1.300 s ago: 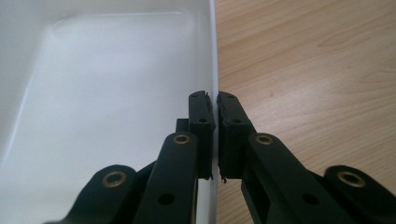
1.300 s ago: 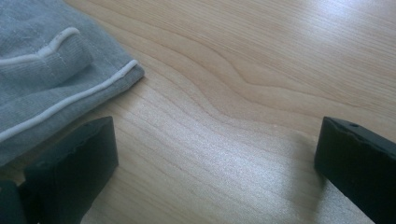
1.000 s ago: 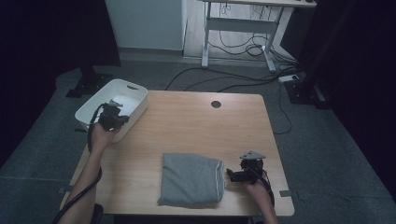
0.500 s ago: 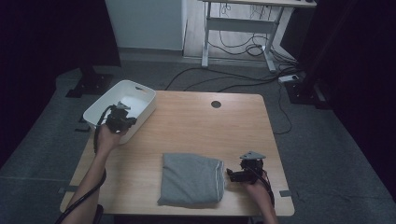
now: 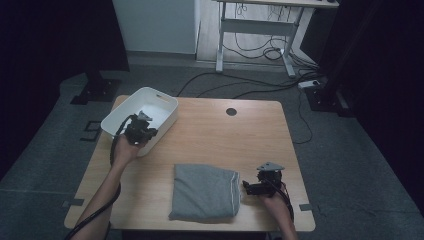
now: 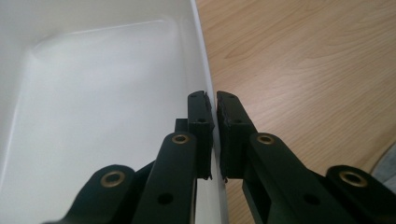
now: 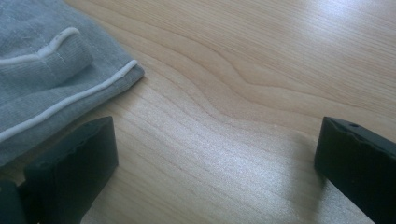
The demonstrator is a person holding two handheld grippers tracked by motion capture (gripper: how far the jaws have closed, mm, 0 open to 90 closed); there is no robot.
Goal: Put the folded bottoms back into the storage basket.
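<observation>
Left gripper (image 5: 142, 131) at the near right rim of the white rectangular plastic bin (image 5: 162, 100), which sits on the far left corner of the light wooden table (image 5: 210, 135). In the left gripper view its fingers (image 6: 201, 122) are clamped together on the bin's thin wall (image 6: 201, 56), one inside, one outside. Folded grey cloth with white piping (image 5: 205, 192) lies flat at the table's near middle. Right gripper (image 5: 250, 187) rests just beside the cloth's right edge, jaws wide apart, nothing between them.
</observation>
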